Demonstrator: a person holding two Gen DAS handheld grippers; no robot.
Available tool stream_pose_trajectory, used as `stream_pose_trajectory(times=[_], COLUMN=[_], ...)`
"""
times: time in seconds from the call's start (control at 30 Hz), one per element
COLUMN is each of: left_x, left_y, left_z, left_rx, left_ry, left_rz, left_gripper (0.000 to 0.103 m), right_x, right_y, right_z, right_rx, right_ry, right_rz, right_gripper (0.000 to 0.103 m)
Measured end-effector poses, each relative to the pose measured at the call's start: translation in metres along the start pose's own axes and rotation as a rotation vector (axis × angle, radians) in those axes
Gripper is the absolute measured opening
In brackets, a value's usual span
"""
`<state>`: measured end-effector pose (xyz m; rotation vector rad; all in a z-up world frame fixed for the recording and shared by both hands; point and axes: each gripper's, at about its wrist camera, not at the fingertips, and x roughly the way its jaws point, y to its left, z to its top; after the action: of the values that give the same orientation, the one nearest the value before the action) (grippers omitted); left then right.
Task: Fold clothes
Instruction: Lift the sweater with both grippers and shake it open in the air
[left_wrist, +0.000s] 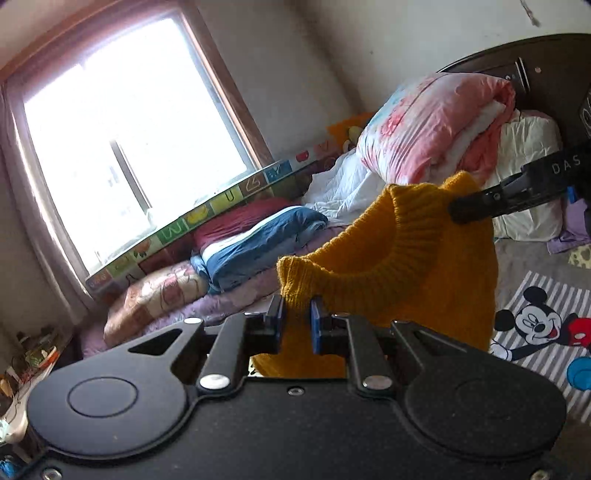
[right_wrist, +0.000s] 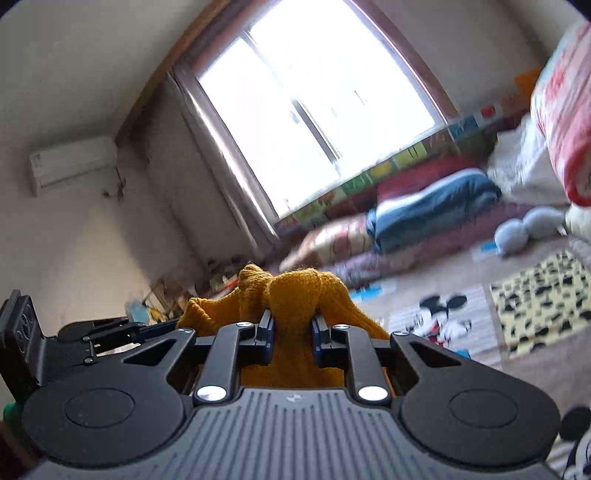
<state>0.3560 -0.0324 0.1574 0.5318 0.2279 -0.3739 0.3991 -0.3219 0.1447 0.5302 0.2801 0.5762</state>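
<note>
Bedroom interior, pale walls, daylight from one large window with a brown frame.

Bed: covered by a grey sheet printed with cartoon mice; dark headboard at the far end.

Bedding pile: pink floral quilt over white quilts, stacked against the headboard.

Folded blankets: blue, red and patterned pieces in a row along the window side, under a strip of coloured alphabet tiles.

Air conditioner: white wall unit, left of the window in the right wrist view.

Sweater: mustard-yellow knit with ribbed neckline, held up above the bed between both tools, hanging clear of the sheet.

Left gripper: black body, blue pads, jaws clamped on the ribbed edge of the sweater at one side of the neck opening.

Right gripper: same make, jaws pinched on a bunched fold of the sweater; in the left wrist view it enters from the right and bites the far side of the neckline.

Soft toy: pale, rounded, blurred, lying on the bed near the blankets.
</note>
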Motion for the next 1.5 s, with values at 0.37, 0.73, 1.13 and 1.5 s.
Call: stream_pose_trajectory(times=[0.37, 0.73, 1.13, 1.5], left_x=[-0.057, -0.142, -0.200, -0.220], left_y=[-0.086, -0.168, -0.250, -0.279], left_z=[-0.088, -0.159, -0.233, -0.274], left_rx=[0.071, 0.110, 0.192, 0.106], left_ry=[0.048, 0.098, 0.197, 0.293], left_rz=[-0.133, -0.233, -0.278, -0.288], left_gripper=[0.012, 0.011, 0.011, 0.011], right_x=[-0.044, -0.141, -0.211, -0.251], right_y=[-0.038, -0.012, -0.006, 0.002], right_z=[-0.104, -0.224, -0.335, -0.385], right_rx=[0.120, 0.297, 0.424, 0.471], right_ry=[0.098, 0.123, 0.181, 0.285], right_rz=[-0.040, -0.035, -0.168, -0.253], right_gripper=[0.020, 0.020, 0.020, 0.025])
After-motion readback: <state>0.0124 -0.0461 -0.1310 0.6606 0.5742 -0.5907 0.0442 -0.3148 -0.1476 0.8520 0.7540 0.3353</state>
